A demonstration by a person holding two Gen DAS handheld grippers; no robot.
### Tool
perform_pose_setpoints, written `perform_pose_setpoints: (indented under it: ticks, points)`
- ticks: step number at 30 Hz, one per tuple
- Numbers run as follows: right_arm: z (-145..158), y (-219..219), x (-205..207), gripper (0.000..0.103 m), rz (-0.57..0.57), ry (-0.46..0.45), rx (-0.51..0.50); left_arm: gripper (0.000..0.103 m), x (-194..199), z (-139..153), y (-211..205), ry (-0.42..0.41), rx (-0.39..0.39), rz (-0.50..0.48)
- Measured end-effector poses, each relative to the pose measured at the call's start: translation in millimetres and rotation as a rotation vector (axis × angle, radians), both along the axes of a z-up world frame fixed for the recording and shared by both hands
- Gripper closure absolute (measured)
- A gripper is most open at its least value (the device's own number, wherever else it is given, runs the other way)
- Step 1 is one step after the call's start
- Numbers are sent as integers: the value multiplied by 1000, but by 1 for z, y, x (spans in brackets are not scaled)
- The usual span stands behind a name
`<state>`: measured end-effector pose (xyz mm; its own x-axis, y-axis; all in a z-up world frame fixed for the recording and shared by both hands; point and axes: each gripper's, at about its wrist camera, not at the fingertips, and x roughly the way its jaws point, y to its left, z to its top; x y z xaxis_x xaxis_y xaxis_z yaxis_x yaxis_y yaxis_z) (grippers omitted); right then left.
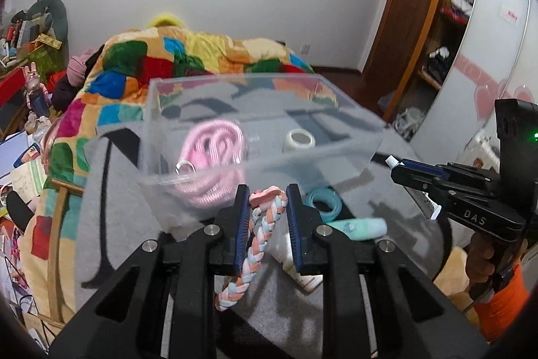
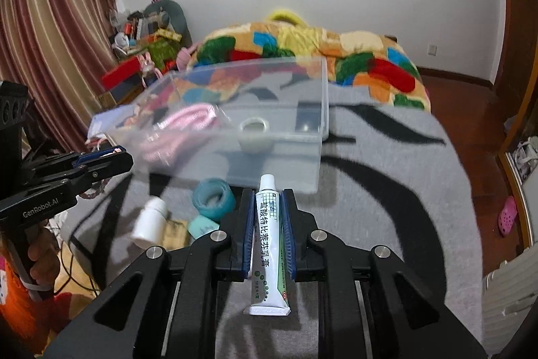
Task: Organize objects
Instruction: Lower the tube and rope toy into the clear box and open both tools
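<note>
A clear plastic bin (image 1: 366, 137) (image 2: 322, 96) stands on the grey bed cover. Inside it lie a pink coiled cord (image 1: 208, 153) (image 2: 191, 120) and a roll of clear tape (image 1: 301, 138) (image 2: 254, 127). My left gripper (image 1: 268, 195) is shut on a braided pink, white and blue band (image 1: 259, 244), just before the bin's near wall. My right gripper (image 2: 266, 194) is shut on a white ointment tube (image 2: 269, 241) and also shows in the left wrist view (image 1: 398, 167), right of the bin.
On the cover in front of the bin lie a teal tape roll (image 1: 324, 202) (image 2: 213, 197), a mint-green packet (image 1: 359, 227) (image 2: 202, 226) and a white bottle (image 2: 150, 221). A patchwork quilt (image 1: 188, 56) is heaped behind. Clutter fills the left side (image 1: 30, 42); shelves (image 1: 447, 32) stand at the right.
</note>
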<state>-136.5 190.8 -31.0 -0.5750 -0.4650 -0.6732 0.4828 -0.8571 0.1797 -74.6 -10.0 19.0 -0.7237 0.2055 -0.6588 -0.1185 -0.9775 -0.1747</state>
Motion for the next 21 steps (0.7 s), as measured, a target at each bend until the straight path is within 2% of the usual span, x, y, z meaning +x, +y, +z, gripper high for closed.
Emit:
perform_pose_setpoints:
  ticks: [6,12,21]
  points:
    - [28,-7,-6,89,4,61,-32,82,-6,17,-10,45,-15,36]
    - [47,-24,-31,89,-5,104,-41,82,-24,25,-18,57,-19,49]
    - [40,-44,-80,89,-47,72,-1,82,-59,18,-18,34,-56,46]
